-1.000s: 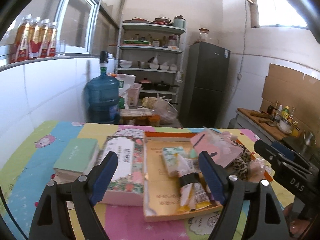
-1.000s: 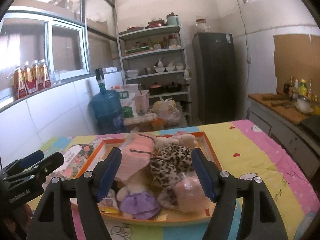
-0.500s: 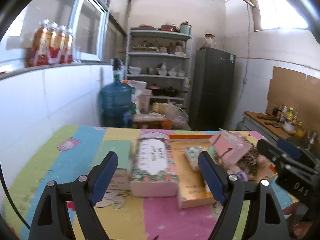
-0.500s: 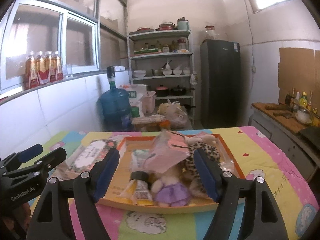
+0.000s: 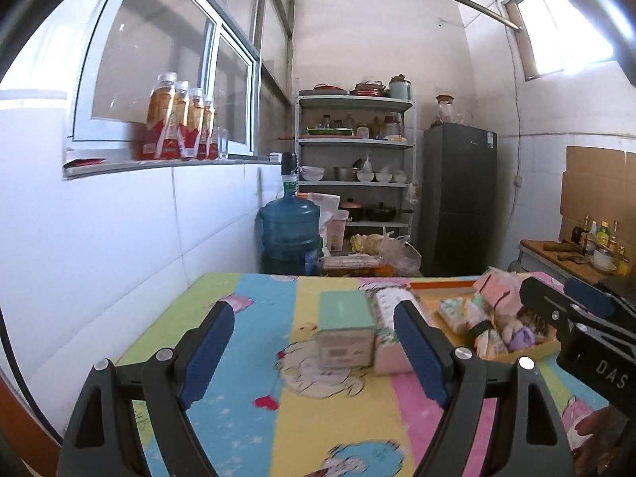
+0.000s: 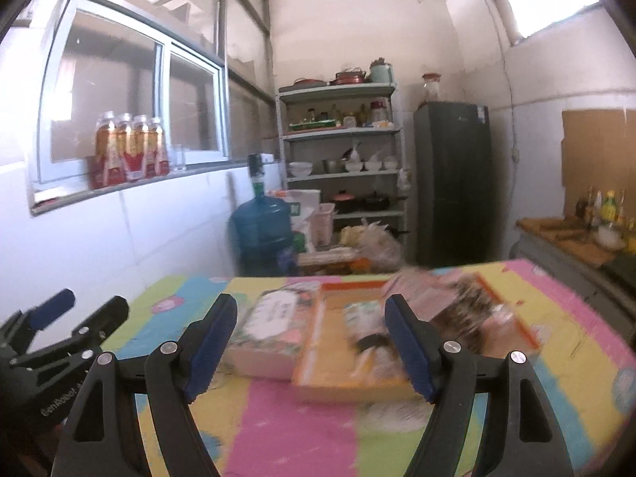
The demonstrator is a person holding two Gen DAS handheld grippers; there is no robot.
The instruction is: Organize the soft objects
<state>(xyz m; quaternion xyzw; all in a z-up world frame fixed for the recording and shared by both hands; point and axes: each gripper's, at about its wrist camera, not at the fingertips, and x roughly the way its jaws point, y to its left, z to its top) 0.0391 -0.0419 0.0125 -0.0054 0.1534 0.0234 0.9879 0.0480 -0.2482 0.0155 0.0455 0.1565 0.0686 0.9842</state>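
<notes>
Kitchen w/ white tiled walls, shelf rack [image 5: 353, 167], dark fridge [image 5: 459, 194], water jug [image 5: 288, 230]. Desk [image 5: 254, 429] under cartoon cloth. Soft toys [image 5: 512, 318] piled in orange tray [image 6: 338, 373], right side. "DAS" legible on right gripper [image 5: 572, 314]. Left gripper [image 5: 314, 346] fingers spread, empty; right fingers spread too.

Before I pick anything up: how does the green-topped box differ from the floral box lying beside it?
The green-topped box has a plain mint lid; the floral box has a flower print with a white label. The green-topped box looks shorter, the floral box longer. The floral box lies against the orange tray; the green-topped box sits farther out. Both rest flat on the tablecloth.
</notes>
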